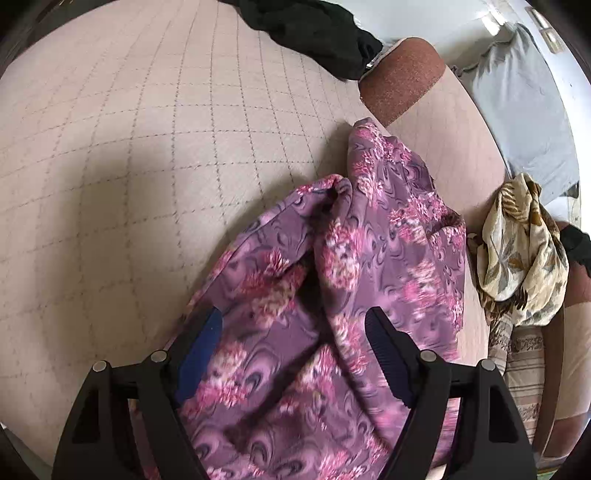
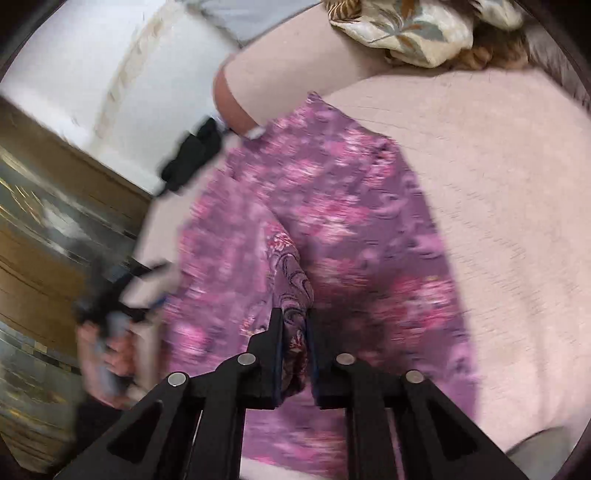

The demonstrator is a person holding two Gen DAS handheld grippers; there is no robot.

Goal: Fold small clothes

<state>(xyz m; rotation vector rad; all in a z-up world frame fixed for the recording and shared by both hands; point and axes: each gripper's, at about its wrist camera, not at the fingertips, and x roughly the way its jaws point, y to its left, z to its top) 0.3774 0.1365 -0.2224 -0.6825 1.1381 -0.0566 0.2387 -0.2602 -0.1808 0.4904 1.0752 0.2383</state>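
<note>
Right gripper (image 2: 293,332) pinches a fold of the purple floral-print garment (image 1: 332,277) heaped at five o'clock on the beige quilted bed (image 1: 147,147), left gripper (image 1: 295,325) gapes wide over it, empty — next, probably grab an edge and spread.

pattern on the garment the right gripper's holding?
Purple garment with pink floral clusters and swirls; clearest in the left wrist view.

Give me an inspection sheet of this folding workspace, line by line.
Surface: beige quilted bed cover.
Job's things: purple floral garment, crumpled, partly lifted.
Clutter: black cloth at far edge; cream leaf-print cloth heaped beside the garment.
Grippers: left gripper open over the garment; right gripper shut on a fold of it.
Cables: nothing seen.
Surroundings: grey cloth beyond the bed; white wall; wood floor.
</note>
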